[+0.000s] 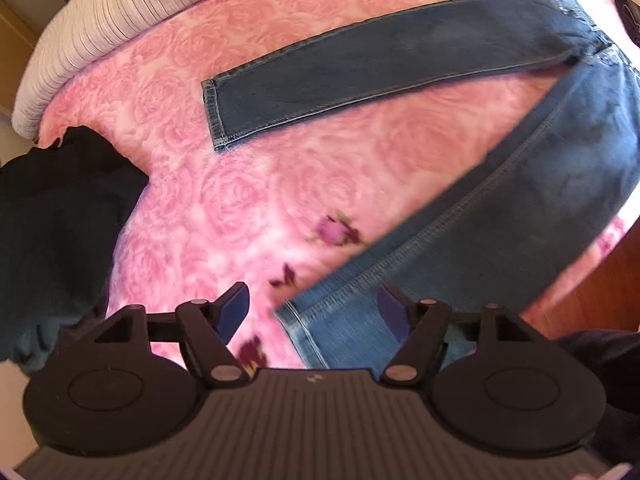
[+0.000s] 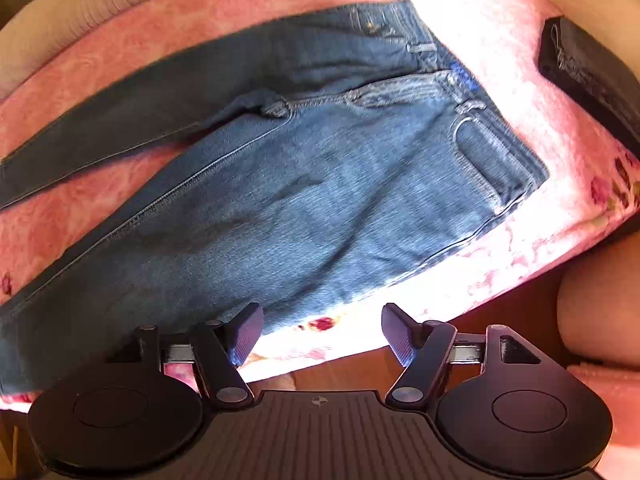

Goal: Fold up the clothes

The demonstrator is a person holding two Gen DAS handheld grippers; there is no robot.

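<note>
Left gripper point(image 1: 312, 312) wide over jeans point(image 1: 500, 216) hem, right gripper point(image 2: 322, 334) wide, dark garment point(image 1: 52, 220), perhaps folded, beside.

Both wrist views look steeply down from close above the pink blanket point(image 1: 248, 184), the left over the jeans point(image 1: 540, 208) at a leg hem, the right near their waist, sharing both legs.

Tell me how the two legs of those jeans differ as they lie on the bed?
In the left wrist view, the far leg lies flat and straight across the pink blanket, while the near leg angles away from it toward the camera. The far leg looks darker; the near leg looks lighter and more faded. The near leg's hem sits by the open left gripper. Both are blue denim, joined at the crotch.
</note>
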